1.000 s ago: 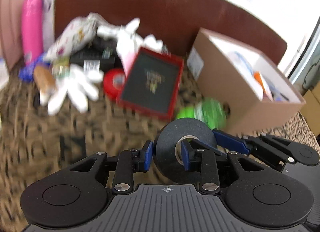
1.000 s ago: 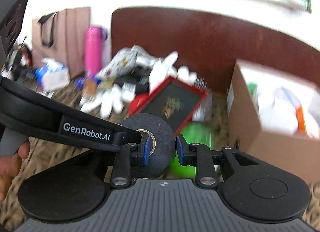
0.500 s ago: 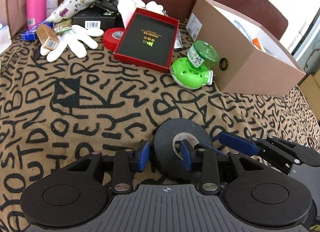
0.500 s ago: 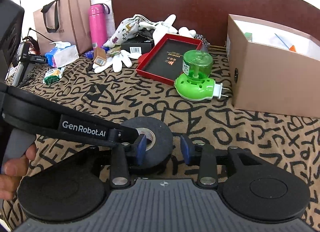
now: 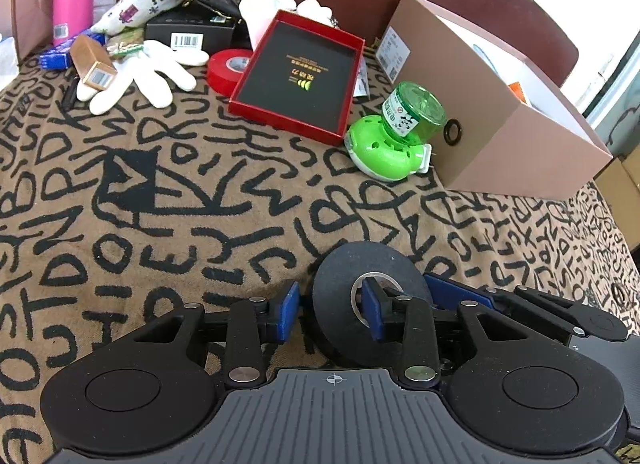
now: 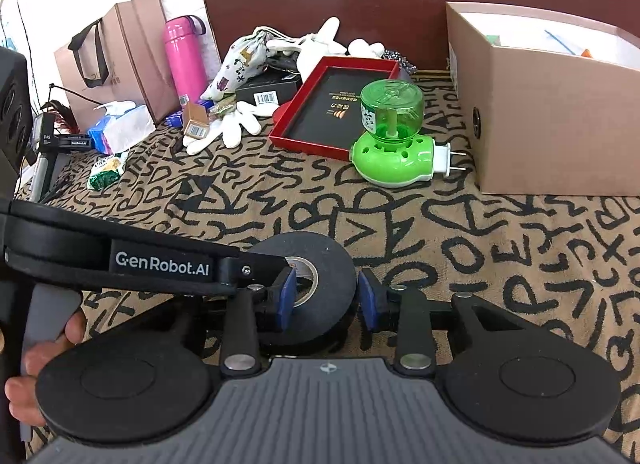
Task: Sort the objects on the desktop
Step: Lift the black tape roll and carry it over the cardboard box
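The black tape roll [image 5: 366, 300] lies on the patterned table [image 5: 180, 200] right between both grippers. The left gripper [image 5: 332, 314] has one pad inside the core, jaws slack and not pinching. The right gripper [image 6: 326, 300] straddles the roll's rim, jaws closing, gaps showing both sides.

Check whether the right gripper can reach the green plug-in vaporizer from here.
Probably yes: beyond the black tape roll that its closing jaws straddle, only bare cloth lies between the right gripper and the vaporizer.
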